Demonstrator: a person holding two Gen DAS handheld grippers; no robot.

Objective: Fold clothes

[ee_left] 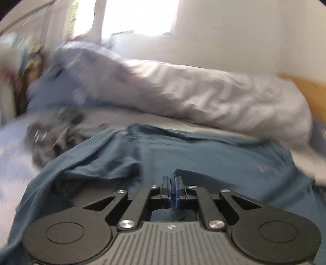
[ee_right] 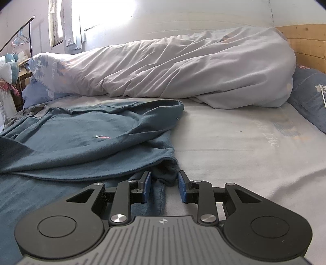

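- Black linkage arms and a ribbed grey body fill the bottom of both wrist views, each ending in two blue-padded fingers.
- Left gripper: its jaws are pressed together on a raised edge of the teal sweatshirt, a thin ridge of the cloth standing up between the pads.
- Right gripper: its jaws stand apart, and a bunched fold of the teal sweatshirt lies in the gap between them; the pads do not press on it.
- That sweatshirt lies spread and rumpled on the bed sheet, mostly to the left in the right wrist view, with one part folded over another and a small striped logo on the upper layer.
- Beyond the sweatshirt a rolled pale grey duvet stretches across the far side of the bed, against the white wall.
- A wooden headboard stands at the far right, with a dark blue pillow just below it.
- A dark grey garment lies crumpled to the left of the sweatshirt in the left wrist view, which is blurred.
- A bright window and a clothes rack with hangers show at the far left.
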